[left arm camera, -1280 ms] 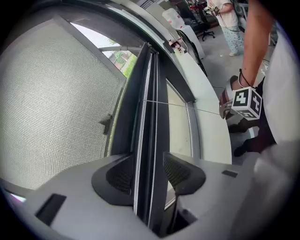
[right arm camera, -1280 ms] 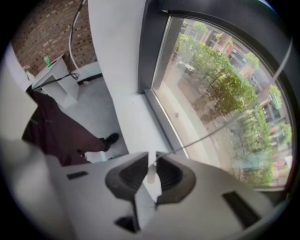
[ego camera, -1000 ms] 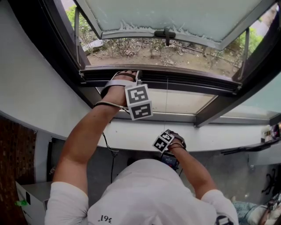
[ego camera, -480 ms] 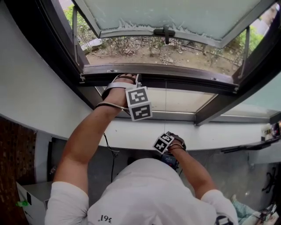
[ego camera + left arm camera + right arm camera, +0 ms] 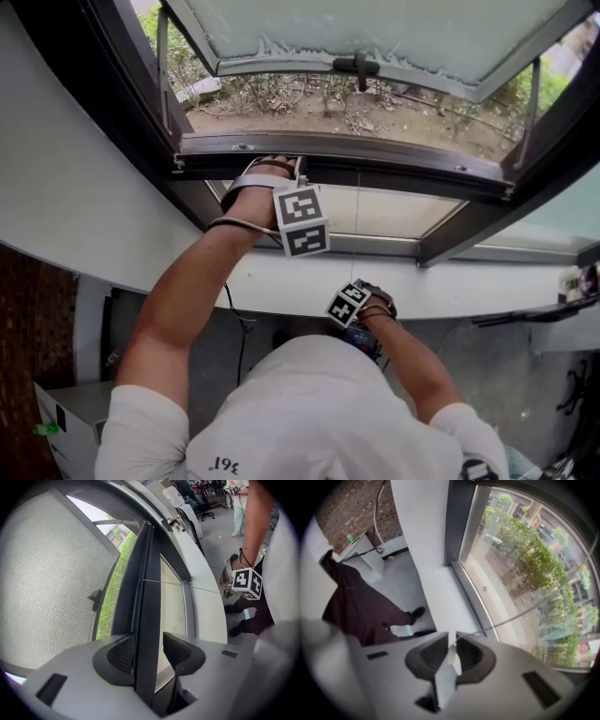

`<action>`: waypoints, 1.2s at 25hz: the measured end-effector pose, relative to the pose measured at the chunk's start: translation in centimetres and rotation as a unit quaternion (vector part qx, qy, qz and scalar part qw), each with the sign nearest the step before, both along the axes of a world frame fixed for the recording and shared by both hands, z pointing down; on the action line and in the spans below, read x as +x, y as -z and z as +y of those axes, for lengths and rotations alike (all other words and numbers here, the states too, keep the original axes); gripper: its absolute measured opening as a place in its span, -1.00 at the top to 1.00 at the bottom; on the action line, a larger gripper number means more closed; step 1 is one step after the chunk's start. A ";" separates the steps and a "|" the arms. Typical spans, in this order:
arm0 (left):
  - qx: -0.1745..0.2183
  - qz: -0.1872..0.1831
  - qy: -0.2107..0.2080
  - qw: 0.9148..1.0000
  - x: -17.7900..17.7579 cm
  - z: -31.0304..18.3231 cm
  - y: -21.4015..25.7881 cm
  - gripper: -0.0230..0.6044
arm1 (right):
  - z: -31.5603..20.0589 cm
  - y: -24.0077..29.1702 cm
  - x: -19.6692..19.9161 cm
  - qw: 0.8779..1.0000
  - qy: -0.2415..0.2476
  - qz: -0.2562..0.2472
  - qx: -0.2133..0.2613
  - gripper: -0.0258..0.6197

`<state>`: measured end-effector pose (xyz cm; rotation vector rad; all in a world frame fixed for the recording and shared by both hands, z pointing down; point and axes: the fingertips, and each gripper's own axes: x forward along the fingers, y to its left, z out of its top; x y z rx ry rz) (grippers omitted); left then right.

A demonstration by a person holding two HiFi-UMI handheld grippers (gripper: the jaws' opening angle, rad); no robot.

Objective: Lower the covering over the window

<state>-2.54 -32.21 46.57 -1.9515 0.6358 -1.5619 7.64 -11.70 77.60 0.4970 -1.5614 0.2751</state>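
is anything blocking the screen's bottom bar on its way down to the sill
Nothing visible does. The left tool is clamped on the bottom bar, and below it there is only the bare lower pane down to the white sill. The open sash swings outward, clear of the bar's path.

Daylight comes through an open window point(image 5: 375, 37) at twelve o'clock, with bare ground and shrubs point(image 5: 309, 98) outside. A white wall point(image 5: 66, 178) curves off at nine o'clock, above a white sill point(image 5: 469, 292). A brick wall point(image 5: 28, 347) and a white cabinet point(image 5: 61, 412) sit at seven o'clock, grey floor point(image 5: 525, 375) at four.
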 end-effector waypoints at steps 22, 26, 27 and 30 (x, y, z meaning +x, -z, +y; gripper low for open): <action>-0.005 0.005 -0.010 1.000 0.1 -0.3 0.2 0.36 | -0.5 -0.3 0.0 1.000 0.008 0.007 -0.004 0.74; 0.004 -0.001 -0.010 1.000 0.1 -0.4 -0.3 0.35 | -0.3 -0.5 -0.4 1.000 0.013 0.006 -0.008 0.74; 0.006 -0.002 -0.010 1.000 0.1 -0.4 -0.3 0.35 | -0.3 -0.5 -0.4 1.000 0.013 0.006 -0.009 0.74; 0.003 0.002 -0.011 1.000 0.0 -0.4 -0.4 0.35 | -0.5 -0.6 -0.3 1.000 0.012 0.008 -0.009 0.74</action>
